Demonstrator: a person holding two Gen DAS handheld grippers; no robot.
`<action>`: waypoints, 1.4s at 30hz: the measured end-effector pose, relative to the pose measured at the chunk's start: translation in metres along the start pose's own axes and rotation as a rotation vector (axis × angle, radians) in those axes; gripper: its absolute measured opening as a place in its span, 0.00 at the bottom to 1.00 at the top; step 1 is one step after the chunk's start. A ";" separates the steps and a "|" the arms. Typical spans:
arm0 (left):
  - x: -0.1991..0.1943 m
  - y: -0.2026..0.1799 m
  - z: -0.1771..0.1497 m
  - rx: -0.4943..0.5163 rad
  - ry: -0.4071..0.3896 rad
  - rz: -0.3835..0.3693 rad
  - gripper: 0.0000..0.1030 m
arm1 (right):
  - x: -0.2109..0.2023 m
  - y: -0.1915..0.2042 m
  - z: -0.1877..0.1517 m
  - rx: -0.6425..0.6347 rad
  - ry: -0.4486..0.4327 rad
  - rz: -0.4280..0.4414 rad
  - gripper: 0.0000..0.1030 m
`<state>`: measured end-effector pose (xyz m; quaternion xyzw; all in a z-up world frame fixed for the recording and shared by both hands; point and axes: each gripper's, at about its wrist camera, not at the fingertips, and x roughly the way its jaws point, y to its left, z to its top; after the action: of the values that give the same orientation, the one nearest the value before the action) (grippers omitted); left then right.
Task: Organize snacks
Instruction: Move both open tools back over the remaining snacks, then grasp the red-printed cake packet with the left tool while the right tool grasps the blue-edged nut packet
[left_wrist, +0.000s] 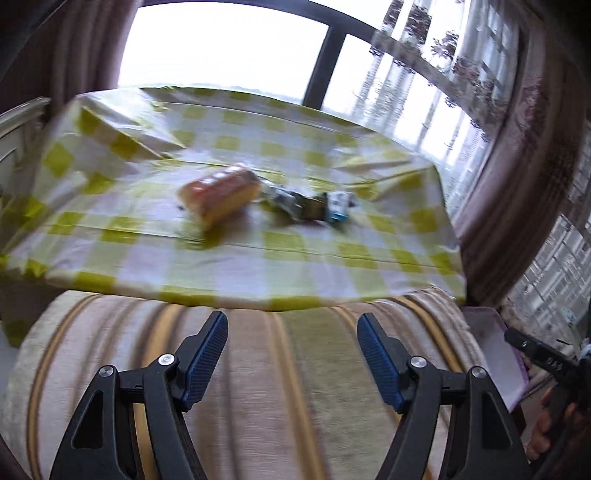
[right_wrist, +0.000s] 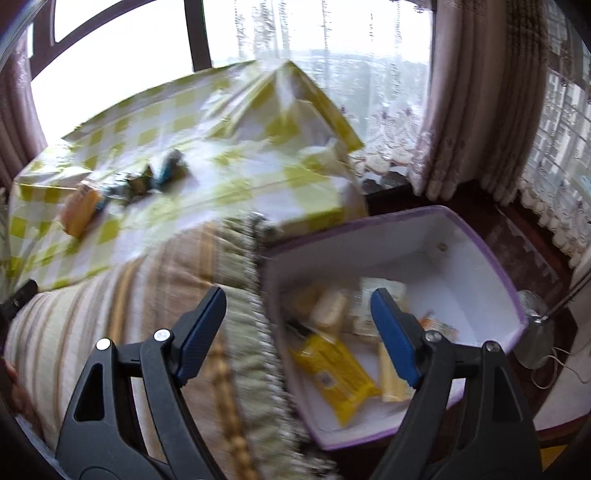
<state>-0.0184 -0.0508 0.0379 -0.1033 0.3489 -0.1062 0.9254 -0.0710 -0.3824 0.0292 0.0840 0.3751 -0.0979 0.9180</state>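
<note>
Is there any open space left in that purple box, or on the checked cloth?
The box is crowded at its near end, around the yellow packet; its far corner by the curtain is bare. On the checked cloth, snacks cluster mid-table around the wrapped cake; the near strip is bare.

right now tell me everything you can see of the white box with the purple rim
The white box with the purple rim is open-topped, with plain white inner walls and a thin purple edge; it looks like cardboard. It sits on a dark surface beside the striped cushion, to the right of the checked tablecloth. Inside lie several wrapped snacks, among them a yellow packet and pale blurred ones. The open right gripper hovers over its near corner, not touching it.
</note>
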 end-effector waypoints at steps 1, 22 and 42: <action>0.000 0.006 0.001 -0.008 -0.005 0.014 0.71 | 0.000 0.006 0.001 -0.004 -0.007 0.015 0.80; 0.033 0.048 0.068 0.192 0.025 0.201 0.71 | 0.055 0.115 0.057 -0.187 0.003 0.124 0.80; 0.127 0.049 0.122 0.259 -0.027 0.218 0.81 | 0.145 0.153 0.110 0.004 -0.009 0.183 0.80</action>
<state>0.1622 -0.0234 0.0357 0.0539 0.3289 -0.0479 0.9416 0.1416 -0.2762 0.0164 0.1190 0.3615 -0.0148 0.9246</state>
